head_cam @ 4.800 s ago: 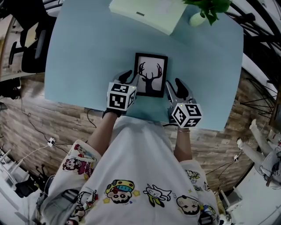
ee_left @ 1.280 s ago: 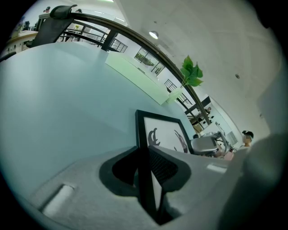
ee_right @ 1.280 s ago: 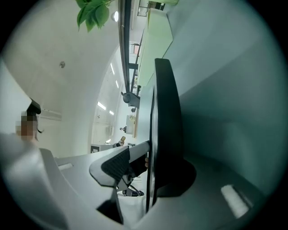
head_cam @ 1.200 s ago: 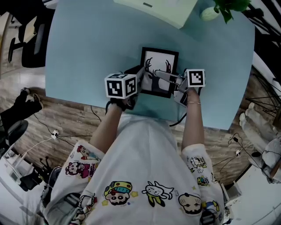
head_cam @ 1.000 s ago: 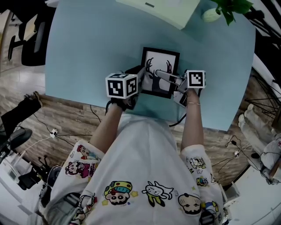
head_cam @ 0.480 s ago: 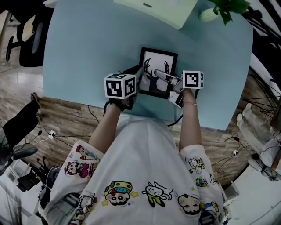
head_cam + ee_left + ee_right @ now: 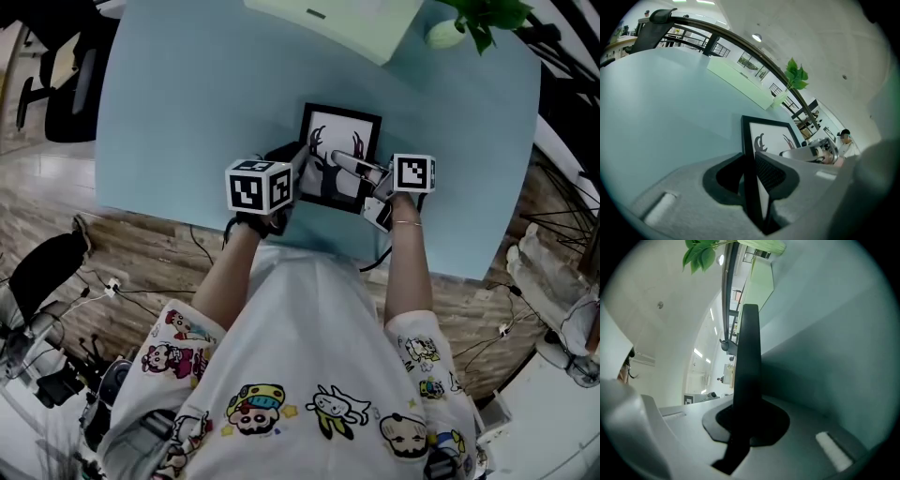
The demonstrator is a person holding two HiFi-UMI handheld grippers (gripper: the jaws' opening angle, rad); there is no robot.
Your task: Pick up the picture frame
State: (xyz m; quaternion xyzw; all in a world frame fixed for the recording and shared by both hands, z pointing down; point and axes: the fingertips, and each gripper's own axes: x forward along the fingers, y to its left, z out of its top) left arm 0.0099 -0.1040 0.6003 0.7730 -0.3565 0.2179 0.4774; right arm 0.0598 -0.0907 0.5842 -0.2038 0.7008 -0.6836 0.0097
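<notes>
While the picture frame runs lengthwise away from the person, the left gripper and right gripper clamp its long sides.

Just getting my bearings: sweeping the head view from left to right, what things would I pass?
black office chair → picture frame → potted plant
</notes>
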